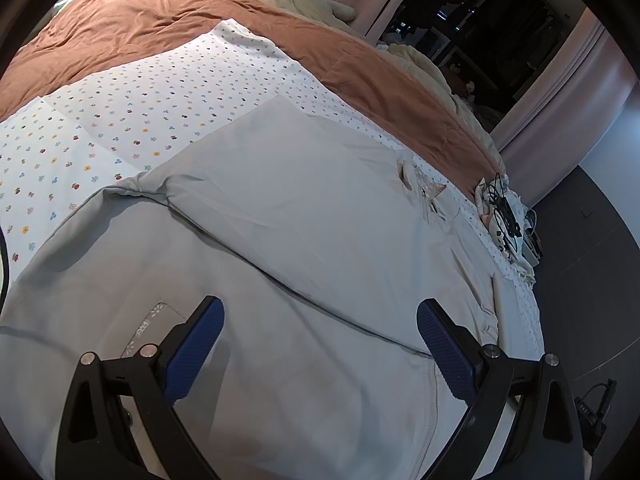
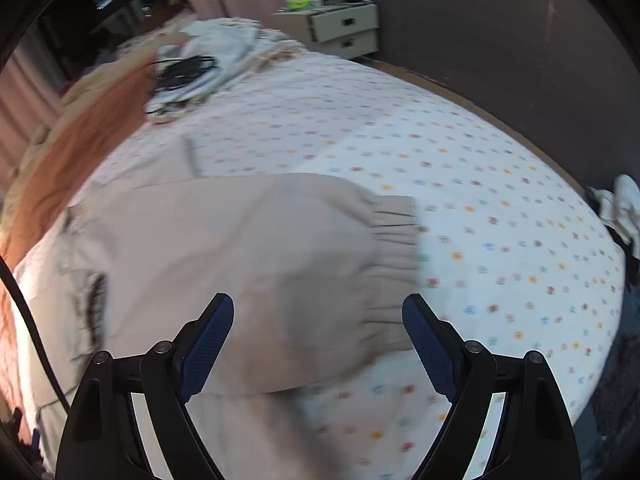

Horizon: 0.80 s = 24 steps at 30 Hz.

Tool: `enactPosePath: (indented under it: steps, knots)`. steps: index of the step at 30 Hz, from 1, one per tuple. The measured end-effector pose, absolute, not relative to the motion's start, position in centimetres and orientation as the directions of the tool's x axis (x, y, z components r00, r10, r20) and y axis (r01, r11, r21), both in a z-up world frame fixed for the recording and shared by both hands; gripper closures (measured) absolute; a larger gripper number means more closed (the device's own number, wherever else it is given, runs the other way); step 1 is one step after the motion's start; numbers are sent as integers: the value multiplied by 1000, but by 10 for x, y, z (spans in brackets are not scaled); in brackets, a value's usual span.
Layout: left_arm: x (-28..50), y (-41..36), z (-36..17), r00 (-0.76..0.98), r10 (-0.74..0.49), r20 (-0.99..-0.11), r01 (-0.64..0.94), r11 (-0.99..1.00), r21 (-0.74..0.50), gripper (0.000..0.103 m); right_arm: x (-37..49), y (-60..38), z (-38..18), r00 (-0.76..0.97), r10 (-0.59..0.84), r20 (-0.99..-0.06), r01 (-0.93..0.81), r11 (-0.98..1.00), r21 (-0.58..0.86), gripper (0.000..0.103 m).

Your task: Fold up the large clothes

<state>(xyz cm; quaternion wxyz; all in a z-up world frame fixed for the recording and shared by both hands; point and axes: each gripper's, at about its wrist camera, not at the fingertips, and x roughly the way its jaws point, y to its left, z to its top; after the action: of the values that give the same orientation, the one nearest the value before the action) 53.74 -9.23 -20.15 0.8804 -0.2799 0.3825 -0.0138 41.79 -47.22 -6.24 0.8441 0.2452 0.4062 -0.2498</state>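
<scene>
A large pale grey-beige jacket (image 1: 280, 220) lies spread flat on the bed's flower-print sheet (image 1: 120, 112). My left gripper (image 1: 320, 344) is open and empty, hovering just above the jacket's body near a dark zip line. In the right wrist view the same garment (image 2: 224, 248) shows a sleeve with an elastic gathered cuff (image 2: 394, 248) folded across the body. My right gripper (image 2: 318, 344) is open and empty, above the sleeve near the cuff. The right view is motion-blurred.
A rust-brown blanket (image 1: 160, 24) covers the far side of the bed. A pile of cloth and black cables (image 1: 504, 212) sits at the bed's edge and also shows in the right wrist view (image 2: 188, 76). A white nightstand (image 2: 344, 28) stands against the dark wall.
</scene>
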Motion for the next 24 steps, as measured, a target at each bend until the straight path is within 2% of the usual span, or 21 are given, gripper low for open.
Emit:
enactPosePath:
  steps: [8, 9, 10, 12, 14, 17, 19, 21, 24]
  knots:
    - [540, -99, -203, 695, -247, -676, -176, 852, -493, 4, 421, -484, -100, 461, -218, -860, 658, 735, 166, 24]
    - [540, -99, -203, 695, -247, -675, -177, 851, -494, 4, 425, -484, -105, 452, -202, -869, 652, 739, 167, 31]
    - [540, -98, -203, 695, -246, -675, -179, 851, -494, 4, 429, -480, -108, 434, -188, -881, 644, 749, 158, 33]
    - [540, -97, -203, 695, -243, -676, -182, 851, -493, 4, 443, -470, -112, 380, -254, -889, 616, 786, 39, 33]
    - [541, -97, -204, 693, -242, -680, -185, 851, -492, 4, 454, -468, -115, 355, -278, -892, 591, 807, -17, 35]
    - [542, -97, -205, 687, -249, -682, -188, 846, -499, 4, 461, -468, -116, 355, -259, -898, 560, 828, -17, 46]
    - [541, -96, -204, 688, -251, -681, -188, 845, -501, 4, 462, -467, -115, 370, -242, -897, 538, 843, -5, 65]
    - [541, -95, -202, 693, -257, -674, -184, 840, -510, 4, 462, -463, -111, 384, -220, -897, 522, 853, 14, 70]
    - [539, -92, -200, 700, -251, -668, -186, 840, -510, 4, 457, -457, -95, 432, -191, -882, 496, 866, 55, 71]
